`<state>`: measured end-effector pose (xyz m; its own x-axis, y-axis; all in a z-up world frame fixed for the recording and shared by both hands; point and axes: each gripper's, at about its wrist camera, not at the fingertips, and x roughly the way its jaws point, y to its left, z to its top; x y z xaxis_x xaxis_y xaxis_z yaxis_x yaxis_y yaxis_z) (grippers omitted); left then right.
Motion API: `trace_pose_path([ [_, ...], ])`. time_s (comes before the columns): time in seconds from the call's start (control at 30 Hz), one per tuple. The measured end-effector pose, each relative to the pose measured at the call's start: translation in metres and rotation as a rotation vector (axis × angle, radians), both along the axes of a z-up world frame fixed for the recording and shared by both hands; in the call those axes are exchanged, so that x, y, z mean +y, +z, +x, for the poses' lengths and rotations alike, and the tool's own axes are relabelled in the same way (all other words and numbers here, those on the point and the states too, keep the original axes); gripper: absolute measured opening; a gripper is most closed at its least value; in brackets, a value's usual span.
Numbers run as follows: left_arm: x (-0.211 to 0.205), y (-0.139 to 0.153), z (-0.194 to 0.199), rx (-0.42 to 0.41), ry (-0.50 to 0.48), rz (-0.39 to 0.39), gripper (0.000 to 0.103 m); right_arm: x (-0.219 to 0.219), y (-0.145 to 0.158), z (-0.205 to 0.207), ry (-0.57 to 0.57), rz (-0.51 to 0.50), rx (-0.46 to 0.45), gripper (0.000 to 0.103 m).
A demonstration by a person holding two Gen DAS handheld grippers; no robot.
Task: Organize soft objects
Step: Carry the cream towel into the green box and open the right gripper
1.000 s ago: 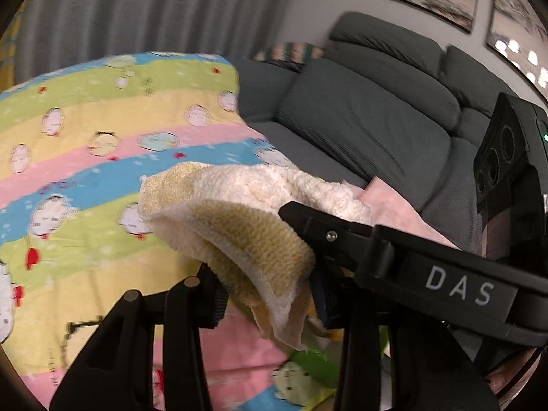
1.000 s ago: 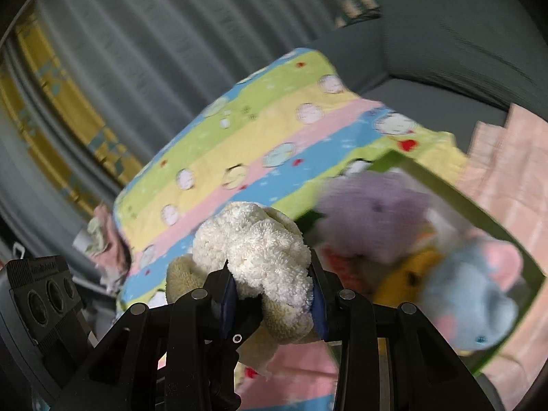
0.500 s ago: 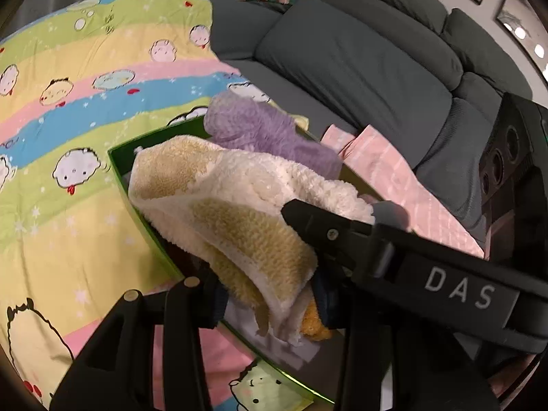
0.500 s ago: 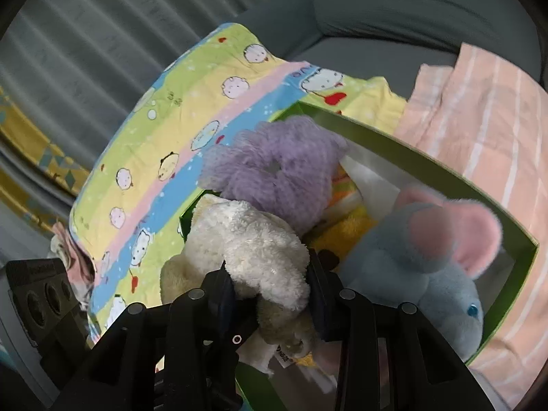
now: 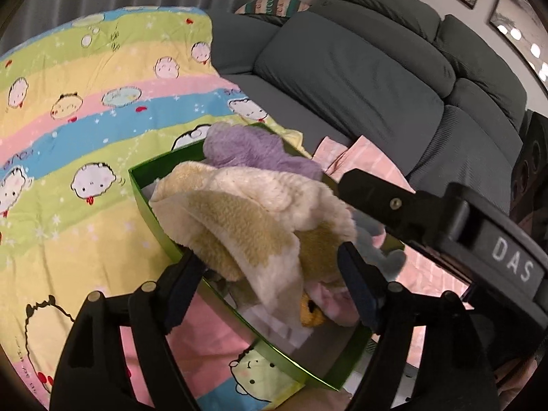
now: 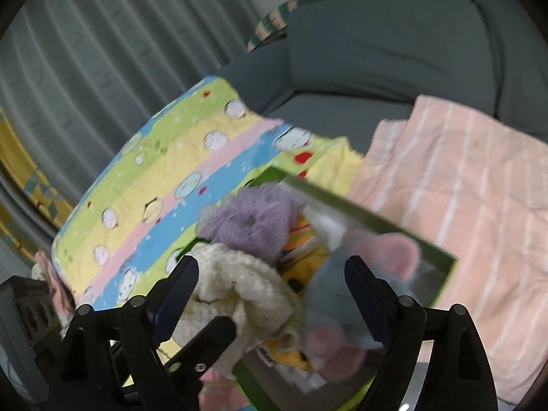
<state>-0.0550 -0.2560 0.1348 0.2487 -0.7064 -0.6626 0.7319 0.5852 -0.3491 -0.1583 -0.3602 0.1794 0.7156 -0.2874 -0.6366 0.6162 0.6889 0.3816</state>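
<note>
Lying across the near corner of the green box [image 5: 156, 219], the cream-and-tan plush [image 5: 246, 219] sits between the spread fingers of the left gripper [image 5: 270, 274], whose blue pads stand apart on either side of it; the left pad looks close to the toy's tan underside, but whether it touches cannot be told. Just beyond the plush, toward the far corner of the box, rests a purple fluffy toy [image 5: 253, 152], and under the plush's hanging edge a yellow toy [image 5: 310, 311] peeks out near the right finger. From the right wrist view, the right gripper [image 6: 270, 294] is likewise released, its fingers wide, with the same cream plush [image 6: 236, 284] beside its left finger and a blue elephant with pink ears [image 6: 346, 274] just inside its right finger, both lying in the box [image 6: 441, 274]. The purple toy [image 6: 257, 219] lies ahead of the fingertips. The box rests on a striped cartoon blanket [image 5: 85, 130], with a pink striped cloth [image 6: 455, 178] to the right of the fingers and a grey sofa [image 5: 359, 68] beyond.
</note>
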Motion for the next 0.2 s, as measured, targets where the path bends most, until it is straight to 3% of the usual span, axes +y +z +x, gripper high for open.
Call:
trace_pose_path([
  [0.2,0.0053,0.0116,-0.0126,-0.045,-0.017,-0.010,0.085,0.0060,0.0101,-0.0130,-0.070,-0.081,0.024,0.090],
])
